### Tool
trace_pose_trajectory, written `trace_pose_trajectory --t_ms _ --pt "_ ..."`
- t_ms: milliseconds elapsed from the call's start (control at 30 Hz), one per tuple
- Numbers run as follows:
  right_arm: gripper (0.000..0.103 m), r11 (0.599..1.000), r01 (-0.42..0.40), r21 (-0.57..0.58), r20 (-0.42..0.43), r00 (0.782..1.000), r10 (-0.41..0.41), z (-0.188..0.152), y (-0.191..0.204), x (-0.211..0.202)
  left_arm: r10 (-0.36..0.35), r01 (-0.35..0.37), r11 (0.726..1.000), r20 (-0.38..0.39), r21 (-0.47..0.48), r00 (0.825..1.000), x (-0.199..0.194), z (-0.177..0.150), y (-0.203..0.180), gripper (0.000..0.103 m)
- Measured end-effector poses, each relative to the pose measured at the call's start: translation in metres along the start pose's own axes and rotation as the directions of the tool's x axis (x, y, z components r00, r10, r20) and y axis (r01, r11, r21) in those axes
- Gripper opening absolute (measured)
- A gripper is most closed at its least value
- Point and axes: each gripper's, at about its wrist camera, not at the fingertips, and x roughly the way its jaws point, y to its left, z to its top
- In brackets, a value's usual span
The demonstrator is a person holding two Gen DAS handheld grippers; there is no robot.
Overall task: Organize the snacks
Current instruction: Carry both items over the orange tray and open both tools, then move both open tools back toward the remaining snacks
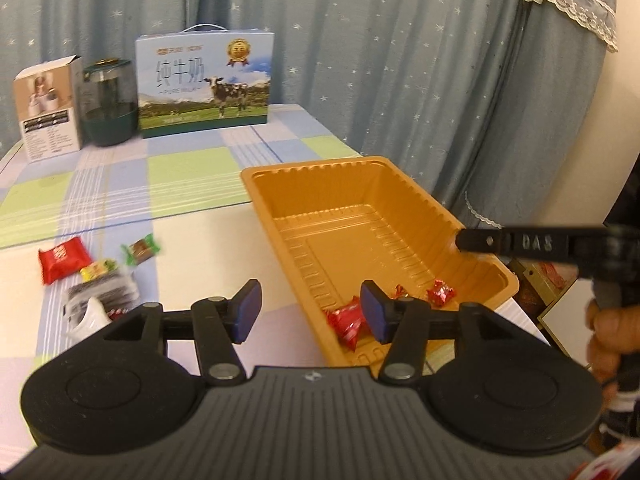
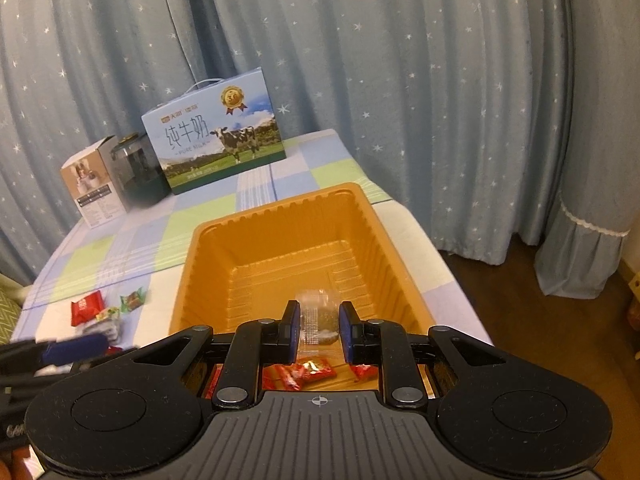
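Orange plastic, the tray [image 2: 276, 248] sits on the checked tablecloth [image 1: 188, 176] with 3 red-wrapped candies [image 1: 348, 322] at its near end. The left gripper [image 1: 310, 312] straddles the tray's left wall with its jaws apart and nothing between them, while the right gripper [image 2: 319, 330] hangs over the tray clamped on a clear-wrapped dark snack [image 2: 318, 316]. More snacks lie loose on the cloth left of the tray — a red packet [image 1: 64, 259], a green-ended sweet [image 1: 140, 249] and clear-wrapped dark bars [image 1: 102, 294].

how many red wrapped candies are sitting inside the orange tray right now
3 show in the orange tray, all at its near end: one by the left gripper's right pad, one small, one farther right. The gripper may hide more.
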Motion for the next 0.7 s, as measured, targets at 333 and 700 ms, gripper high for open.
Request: trace_pose_trajectory --t_ms 333,700 --pt "0.037 0.998 -0.031 0.059 0.038 0.999 0.029 0.008 -0.001 -0.024 0.052 -0.052 0.998 0.005 -0.042 0.999 -0.036 -0.022 0.022 0.06" --pt "0.038 0.997 -0.068 -0.022 0.067 0.995 0.069 -0.022 0.054 -0.072 0.15 -0.148 0.986 0.026 -0.08 0.988 -0.099 -0.053 0.056 0.07"
